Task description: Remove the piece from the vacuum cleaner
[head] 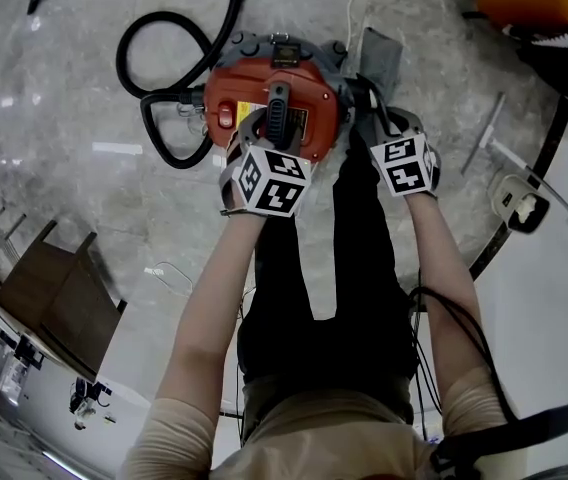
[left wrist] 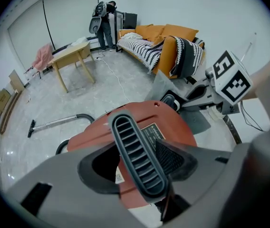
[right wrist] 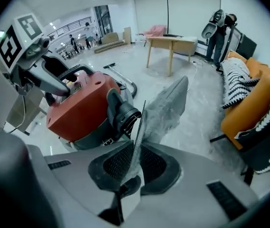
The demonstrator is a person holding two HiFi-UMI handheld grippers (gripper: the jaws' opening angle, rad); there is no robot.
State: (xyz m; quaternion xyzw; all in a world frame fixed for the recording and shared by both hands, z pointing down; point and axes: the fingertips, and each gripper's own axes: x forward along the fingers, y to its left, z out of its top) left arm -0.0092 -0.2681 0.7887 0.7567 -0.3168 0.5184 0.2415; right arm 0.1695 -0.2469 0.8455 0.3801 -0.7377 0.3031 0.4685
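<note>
A red vacuum cleaner (head: 309, 93) stands on the marble floor below me. My left gripper (head: 276, 133) is shut on its black ribbed handle (left wrist: 137, 156), which runs between the pads. At the cleaner's right side my right gripper (head: 371, 108) is shut on the thin edge of a grey dust-bag piece (right wrist: 166, 110). The bag fans out beyond the jaws beside the cleaner's black round port (right wrist: 123, 115). From above, the grey piece (head: 379, 58) lies against the cleaner's right flank. I cannot tell whether it still touches the port.
A black hose (head: 179, 78) loops off the cleaner's left, and its wand (left wrist: 54, 123) lies on the floor. An orange sofa (left wrist: 168, 44) is to the right, a wooden table (left wrist: 73, 56) farther off, a person (left wrist: 104, 25) at the far wall. A metal bar (head: 484, 133) lies right.
</note>
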